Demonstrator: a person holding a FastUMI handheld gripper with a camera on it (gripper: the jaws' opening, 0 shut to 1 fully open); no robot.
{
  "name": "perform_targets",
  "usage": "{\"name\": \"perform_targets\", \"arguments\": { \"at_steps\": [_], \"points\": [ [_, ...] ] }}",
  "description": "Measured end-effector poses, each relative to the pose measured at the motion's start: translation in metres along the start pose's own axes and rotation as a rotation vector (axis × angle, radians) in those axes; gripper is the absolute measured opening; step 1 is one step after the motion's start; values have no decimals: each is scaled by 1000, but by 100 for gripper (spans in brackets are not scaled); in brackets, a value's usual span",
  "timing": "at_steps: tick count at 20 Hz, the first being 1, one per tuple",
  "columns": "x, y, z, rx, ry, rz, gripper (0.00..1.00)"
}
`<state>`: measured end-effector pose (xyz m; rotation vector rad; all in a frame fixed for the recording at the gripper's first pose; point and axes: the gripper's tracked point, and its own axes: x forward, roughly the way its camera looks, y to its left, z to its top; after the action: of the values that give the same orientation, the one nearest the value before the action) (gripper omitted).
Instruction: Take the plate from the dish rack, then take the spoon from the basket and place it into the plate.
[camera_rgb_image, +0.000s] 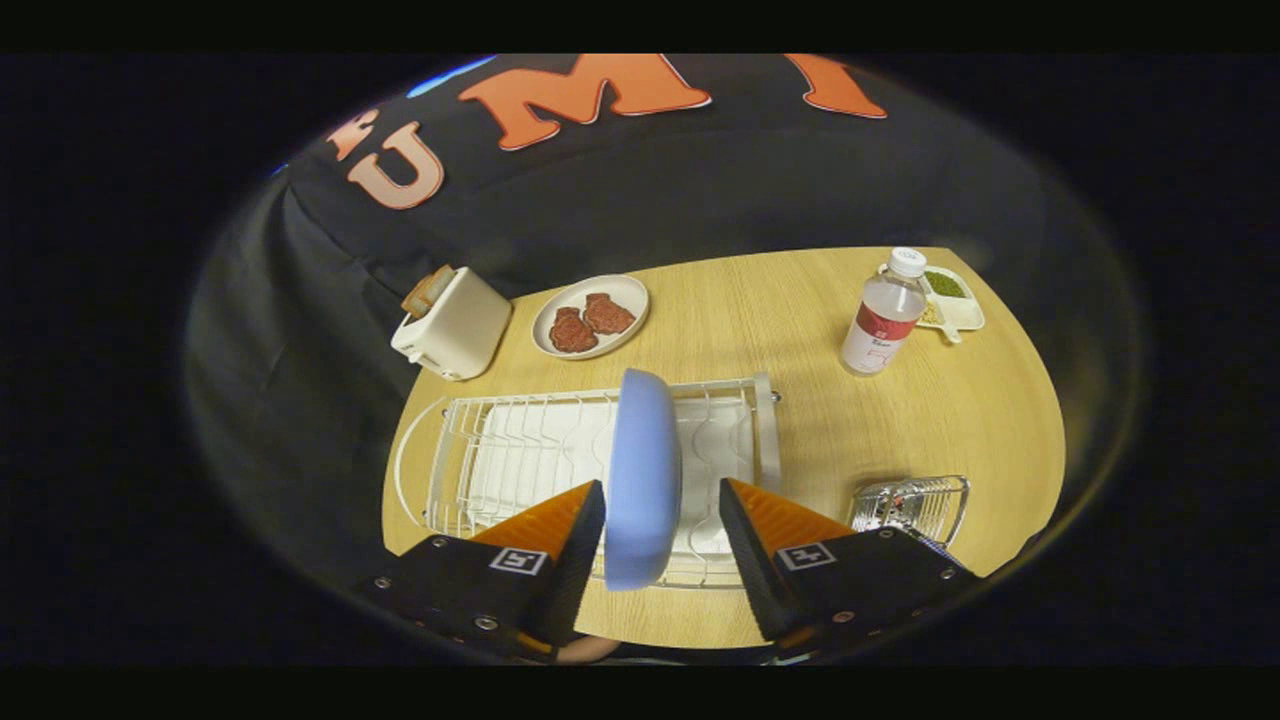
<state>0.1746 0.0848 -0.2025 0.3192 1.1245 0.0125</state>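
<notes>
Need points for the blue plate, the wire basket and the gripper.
blue plate (643, 470), gripper view, its upright back face.
wire basket (912, 506), gripper view, its mesh middle.
gripper (660, 545), gripper view, open, midway between fingertips flanking the plate.

One plate (642, 470), one dish rack (500, 455), one basket (915, 505), one bottle (884, 315)
</notes>
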Motion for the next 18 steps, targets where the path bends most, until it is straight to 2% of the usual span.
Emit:
{"name": "perform_targets", "arguments": {
  "at_steps": [1, 4, 7, 12, 18],
  "points": [
    [3, 0, 1, 13, 8, -5, 66],
    [11, -1, 5, 70, 10, -42, 49],
    [9, -2, 9, 38, -17, -95, 32],
    [7, -6, 29, -79, -135, -212, 26],
    [-4, -8, 31, -138, -163, -290, 20]
  ]
}}
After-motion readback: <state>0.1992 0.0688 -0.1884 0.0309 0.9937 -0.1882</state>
